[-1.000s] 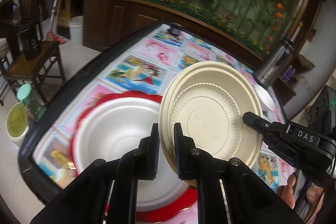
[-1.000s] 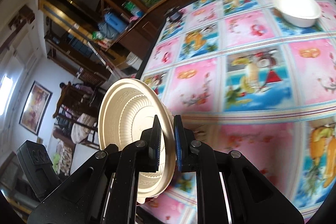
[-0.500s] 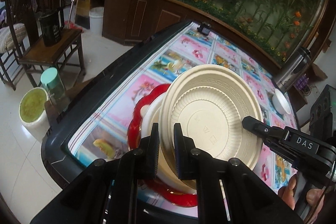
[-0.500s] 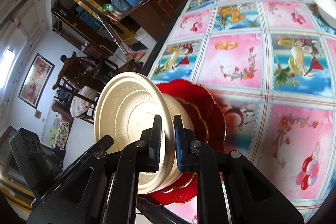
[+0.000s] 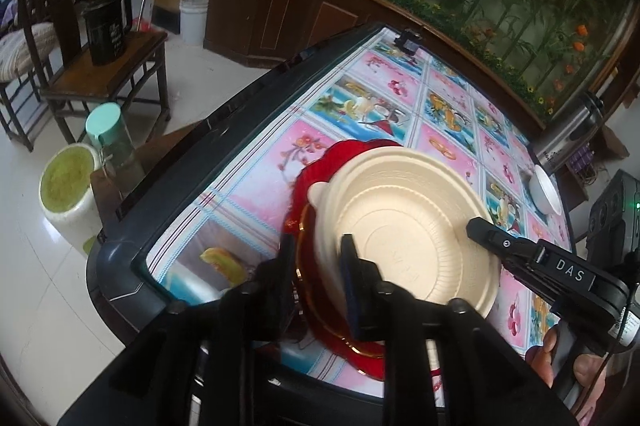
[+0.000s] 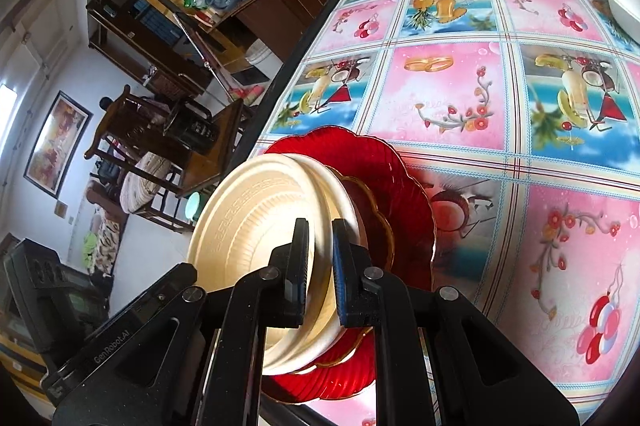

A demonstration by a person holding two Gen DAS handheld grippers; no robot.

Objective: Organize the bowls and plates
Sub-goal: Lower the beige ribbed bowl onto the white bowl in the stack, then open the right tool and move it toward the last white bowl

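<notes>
Cream plate (image 5: 404, 226) lies stacked on a white bowl (image 5: 318, 192), itself on the red plate (image 5: 356, 154), near the desk (image 5: 256, 162) edge at 7 o'clock. Left tongs (image 5: 316, 266) are opening, pads straddling the cream plate's rim, no longer pressing. Right tongs (image 6: 320, 266) pinch the opposite rim. A second white bowl (image 5: 545, 191) sits at 3 o'clock, well apart.

White letters reading "DAS" stand on the black body of the right gripper (image 5: 474, 226), seen from the left wrist. "GenRobot.AI" is printed along the left gripper (image 6: 182, 272), seen from the right wrist.
</notes>
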